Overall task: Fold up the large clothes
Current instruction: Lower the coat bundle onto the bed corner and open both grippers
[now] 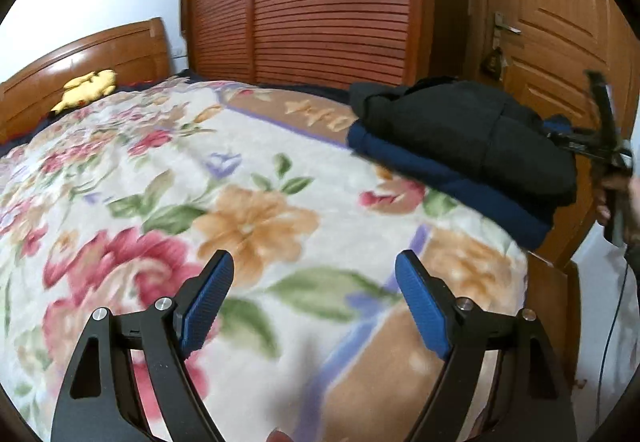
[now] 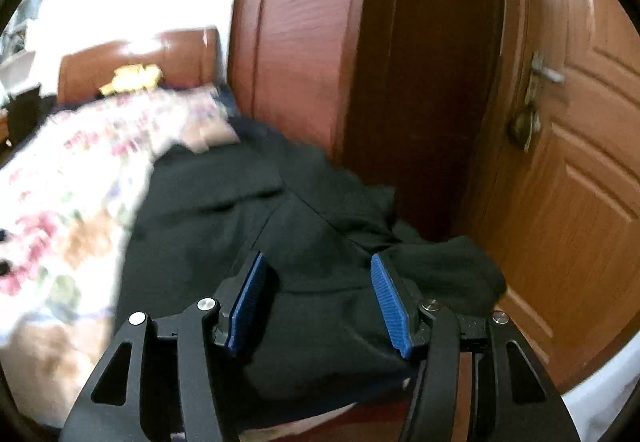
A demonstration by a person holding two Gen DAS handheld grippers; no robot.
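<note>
The right hand-held gripper (image 2: 316, 262) hovers spread over the black garment (image 2: 224, 218) heaped at the bed's (image 1: 168, 170) corner, the left hand-held gripper (image 1: 314, 262) spread too; soft, bulky, floppy, probably best pinched at an edge.

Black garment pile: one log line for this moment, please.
left gripper open over floral blanket | right gripper open above black garment | garment lies on navy garment | nothing held
</note>
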